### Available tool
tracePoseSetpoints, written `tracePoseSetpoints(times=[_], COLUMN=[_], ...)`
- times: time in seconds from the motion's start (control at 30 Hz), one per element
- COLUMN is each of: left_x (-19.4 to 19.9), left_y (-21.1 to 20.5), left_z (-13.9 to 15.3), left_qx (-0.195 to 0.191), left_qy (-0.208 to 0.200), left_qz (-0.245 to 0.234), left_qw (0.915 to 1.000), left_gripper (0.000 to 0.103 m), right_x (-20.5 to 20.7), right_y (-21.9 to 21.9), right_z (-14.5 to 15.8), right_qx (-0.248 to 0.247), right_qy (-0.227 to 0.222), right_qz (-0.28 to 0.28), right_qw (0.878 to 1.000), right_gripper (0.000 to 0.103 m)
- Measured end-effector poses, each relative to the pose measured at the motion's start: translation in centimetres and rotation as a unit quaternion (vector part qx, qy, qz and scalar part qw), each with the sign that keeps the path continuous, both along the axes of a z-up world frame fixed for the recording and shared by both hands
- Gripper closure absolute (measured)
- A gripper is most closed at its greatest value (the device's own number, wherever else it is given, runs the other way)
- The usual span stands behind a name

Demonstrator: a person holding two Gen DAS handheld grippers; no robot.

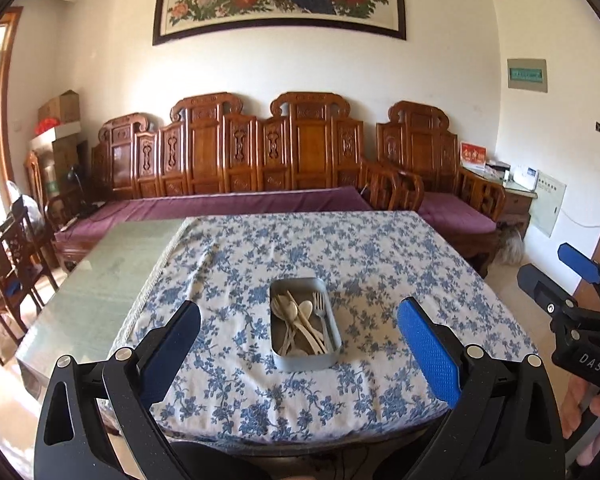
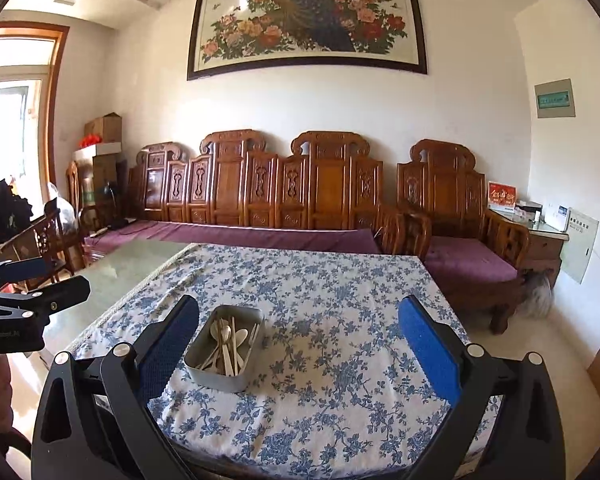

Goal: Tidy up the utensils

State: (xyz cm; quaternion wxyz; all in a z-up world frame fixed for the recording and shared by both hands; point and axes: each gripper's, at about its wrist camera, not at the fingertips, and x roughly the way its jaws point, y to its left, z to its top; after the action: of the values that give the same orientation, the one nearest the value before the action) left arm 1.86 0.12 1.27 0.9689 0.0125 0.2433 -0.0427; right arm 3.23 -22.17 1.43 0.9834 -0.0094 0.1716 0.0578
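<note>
Risk: with both your left gripper (image 1: 298,344) and right gripper (image 2: 298,340) jaws wide open and empty above the blue-floral-clothed tabletop (image 1: 380,256), a careless grasp could tip the mid-tabletop rectangular grey metal tin (image 1: 304,358) holding tangled pale spoons and a fork (image 1: 300,320).

Utensils (image 1: 302,326) overlapping, count unclear

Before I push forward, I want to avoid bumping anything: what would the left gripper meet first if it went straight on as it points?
Probably the metal tin of utensils on the floral tablecloth; it sits centred between the open left gripper fingers. Depth is unclear, so the cloth might come first.
</note>
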Motion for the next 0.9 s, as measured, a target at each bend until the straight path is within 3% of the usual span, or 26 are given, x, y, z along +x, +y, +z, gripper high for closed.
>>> tracePoseSetpoints(times=[0.9], left_x=[-1.3], left_y=[-0.3], left_z=[0.3], left_qx=[0.004], left_qy=[-0.015], left_qz=[0.006], left_qw=[0.9999], left_gripper=[0.008], right_x=[-0.7], right_y=[-0.1], right_z=[0.6], right_qx=[0.017], right_qy=[-0.004], right_qz=[0.001], right_qw=[1.0], right_gripper=[0.003])
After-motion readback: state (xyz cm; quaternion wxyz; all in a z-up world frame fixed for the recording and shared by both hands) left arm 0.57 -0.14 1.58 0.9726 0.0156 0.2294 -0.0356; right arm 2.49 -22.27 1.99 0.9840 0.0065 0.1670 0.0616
